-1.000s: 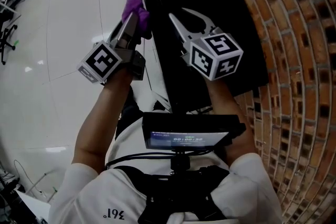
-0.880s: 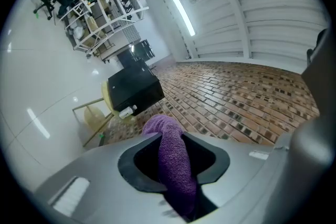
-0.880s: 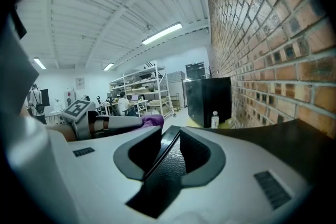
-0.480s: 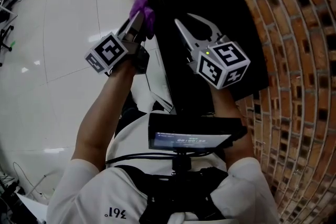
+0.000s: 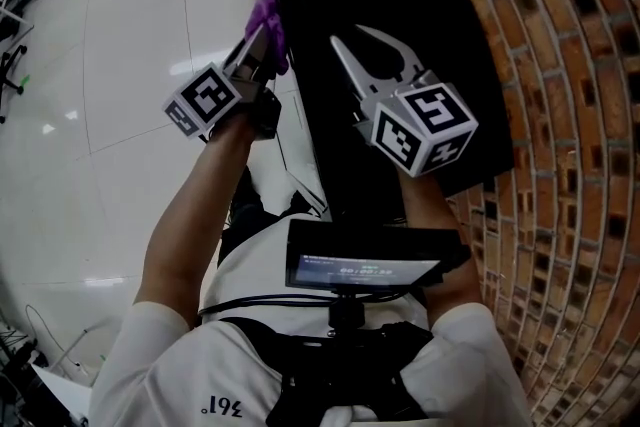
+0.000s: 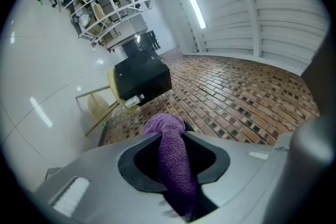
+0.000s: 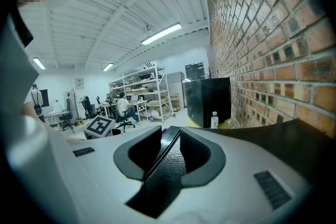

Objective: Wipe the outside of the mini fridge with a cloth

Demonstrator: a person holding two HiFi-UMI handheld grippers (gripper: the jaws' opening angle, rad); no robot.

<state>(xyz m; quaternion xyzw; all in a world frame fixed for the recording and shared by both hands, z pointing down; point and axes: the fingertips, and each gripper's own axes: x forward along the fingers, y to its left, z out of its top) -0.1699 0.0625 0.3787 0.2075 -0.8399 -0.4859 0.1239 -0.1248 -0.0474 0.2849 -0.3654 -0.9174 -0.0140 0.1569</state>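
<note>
Currently left tongs [image 5: 258,43] clamping purple cloth [image 5: 266,15]; cloth sitting at top left edge of black mini fridge [image 5: 430,35], fridge standing against brick wall [image 5: 570,115]. Right tongs [image 5: 347,37] hovering over fridge top, slightly parted, gripping nothing. Risks: cloth staying bunched in narrow roll, so wiping with little contact, or tong tips scraping fridge side. Left gripper view showing cloth wedged deep between pads [image 6: 137,164], which head view is hiding. Only head view showing both tongs relative to fridge.
</note>
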